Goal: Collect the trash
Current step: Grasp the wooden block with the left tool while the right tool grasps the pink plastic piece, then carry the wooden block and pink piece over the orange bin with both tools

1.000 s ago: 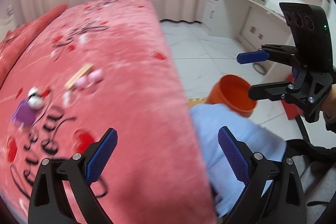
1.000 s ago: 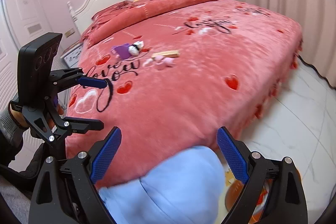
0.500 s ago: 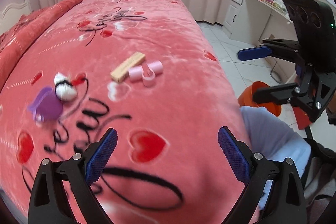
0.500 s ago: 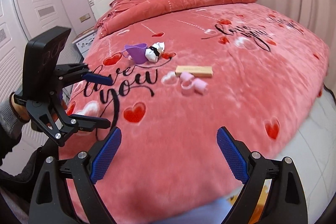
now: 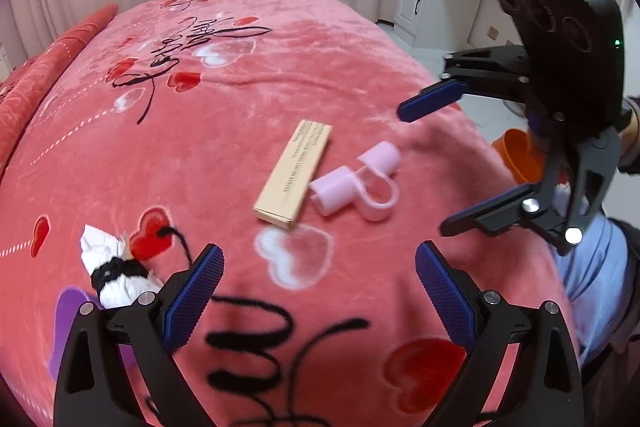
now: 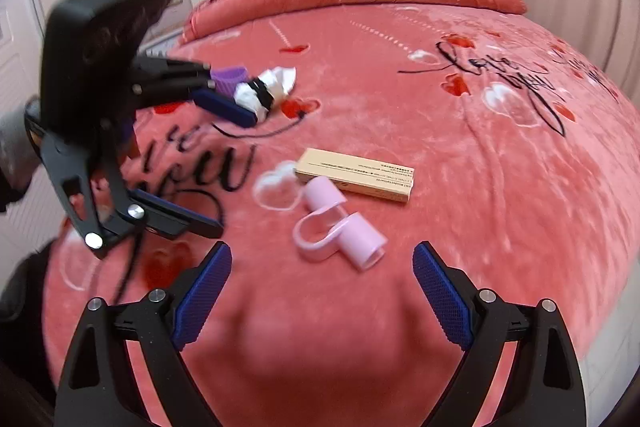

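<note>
Got both my grippers, left gripper [image 5: 316,291] and right gripper [image 6: 320,287], jaws wide and empty, hovering over the pink plastic ring-and-tube clip [image 6: 336,231] beside the flat tan cardboard box [image 6: 356,175], lining up a grab.

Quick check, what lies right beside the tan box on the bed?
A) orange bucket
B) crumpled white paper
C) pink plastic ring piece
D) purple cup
C: the pink plastic ring piece lies against the tan box on the bedspread; both grippers are open and empty.
</note>
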Demonstrator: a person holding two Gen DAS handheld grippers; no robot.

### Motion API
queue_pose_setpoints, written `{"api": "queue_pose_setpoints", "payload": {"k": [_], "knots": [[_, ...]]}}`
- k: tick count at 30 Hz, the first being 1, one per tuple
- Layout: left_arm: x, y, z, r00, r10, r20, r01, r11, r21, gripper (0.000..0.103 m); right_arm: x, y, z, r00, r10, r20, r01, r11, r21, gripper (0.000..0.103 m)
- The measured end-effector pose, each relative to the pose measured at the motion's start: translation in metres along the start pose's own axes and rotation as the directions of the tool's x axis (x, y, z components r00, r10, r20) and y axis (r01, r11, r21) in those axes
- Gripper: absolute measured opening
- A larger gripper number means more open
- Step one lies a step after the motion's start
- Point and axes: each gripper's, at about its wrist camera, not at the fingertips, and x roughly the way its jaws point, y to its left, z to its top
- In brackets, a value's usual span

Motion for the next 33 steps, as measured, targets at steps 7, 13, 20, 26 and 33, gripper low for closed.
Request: {"api": "queue_pose_setpoints", "payload": {"k": [7,13,20,26,33], "knots": [[0.013,0.012,-0.006,0.999,-0.033,-0.008,0.033,0.999,-0.020,0.095,0.042,-0.001,0.007,0.998,0.000,-0.067,-0.005,0.998,-0.069,0.053],[0.024,0.015,0.009,0.999,-0.052,0.003,0.052,0.999,0.000,0.095,0.020,-0.011,-0.003,0.999,0.002,-0.051,-0.002,1.000,-0.016,0.053],[0.055,0.022,0.036,0.996,-0.091,-0.003,0.091,0.996,0.015,0.066,-0.010,-0.039,-0.026,0.999,-0.018,-0.049,0.023,0.994,0.106,0.053],[0.061,0.024,0.035,0.996,-0.087,-0.024,0.087,0.996,-0.013,0.034,-0.019,-0.044,-0.035,0.999,-0.021,-0.030,0.026,0.989,0.145,0.053],[0.049,0.014,0.026,0.996,-0.083,-0.043,0.081,0.996,-0.045,0.031,-0.026,-0.033,-0.039,1.000,-0.010,-0.011,0.012,0.988,0.156,0.053]]}}
